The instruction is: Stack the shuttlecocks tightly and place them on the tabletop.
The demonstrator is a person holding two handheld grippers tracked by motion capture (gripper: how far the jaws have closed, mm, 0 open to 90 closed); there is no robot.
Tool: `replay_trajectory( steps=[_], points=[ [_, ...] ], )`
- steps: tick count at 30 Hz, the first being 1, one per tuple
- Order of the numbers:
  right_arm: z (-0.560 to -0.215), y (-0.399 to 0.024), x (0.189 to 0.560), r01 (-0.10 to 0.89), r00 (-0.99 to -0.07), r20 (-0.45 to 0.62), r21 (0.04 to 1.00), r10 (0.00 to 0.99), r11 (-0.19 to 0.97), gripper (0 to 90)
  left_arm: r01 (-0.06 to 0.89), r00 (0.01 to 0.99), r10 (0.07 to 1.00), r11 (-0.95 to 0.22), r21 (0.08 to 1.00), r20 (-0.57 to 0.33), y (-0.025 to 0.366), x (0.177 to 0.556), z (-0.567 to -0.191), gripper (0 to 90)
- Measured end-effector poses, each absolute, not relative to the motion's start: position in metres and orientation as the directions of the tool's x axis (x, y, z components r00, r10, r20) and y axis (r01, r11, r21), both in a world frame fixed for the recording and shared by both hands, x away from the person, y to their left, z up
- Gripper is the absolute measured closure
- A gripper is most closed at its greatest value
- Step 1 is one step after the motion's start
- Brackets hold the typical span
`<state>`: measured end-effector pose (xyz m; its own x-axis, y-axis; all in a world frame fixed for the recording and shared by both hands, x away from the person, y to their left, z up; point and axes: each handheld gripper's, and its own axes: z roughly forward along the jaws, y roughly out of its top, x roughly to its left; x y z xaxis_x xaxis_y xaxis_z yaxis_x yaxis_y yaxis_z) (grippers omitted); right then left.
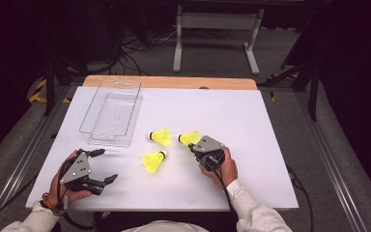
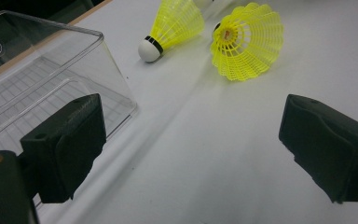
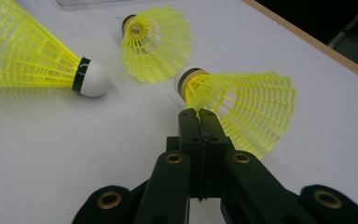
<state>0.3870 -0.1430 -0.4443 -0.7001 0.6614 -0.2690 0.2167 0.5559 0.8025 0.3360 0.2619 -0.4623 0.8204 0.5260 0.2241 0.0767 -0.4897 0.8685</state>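
My right gripper (image 3: 199,114) has its jaws pressed together on the edge of a yellow plastic-skirted shuttlecock with a white cork tip (image 3: 242,107), which lies on the white table (image 1: 251,121). My right hand (image 1: 222,166) rests low on the table, wrist angled toward the table's middle. My left gripper (image 2: 191,140) hovers with jaws spread wide and nothing between them. Two more yellow shuttlecocks (image 1: 160,137) (image 1: 154,161) lie near. The clear plastic rectangular tray (image 1: 113,116) at far left holds nothing.
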Motion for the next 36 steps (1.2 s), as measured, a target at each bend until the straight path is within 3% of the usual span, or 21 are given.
replay_trajectory(
  steps=[14,36],
  points=[
    [-0.444,-0.117,0.394,0.151,-0.753,-0.273,0.814,0.599,0.561,90.0,0.079,0.821,0.527,-0.486,0.870,0.219,0.263,0.336,-0.462,8.3],
    [-0.456,-0.093,0.417,0.187,-0.788,-0.197,0.825,0.583,0.533,90.0,0.080,0.827,0.520,-0.487,0.869,0.215,0.263,0.336,-0.463,8.3]
  ],
)
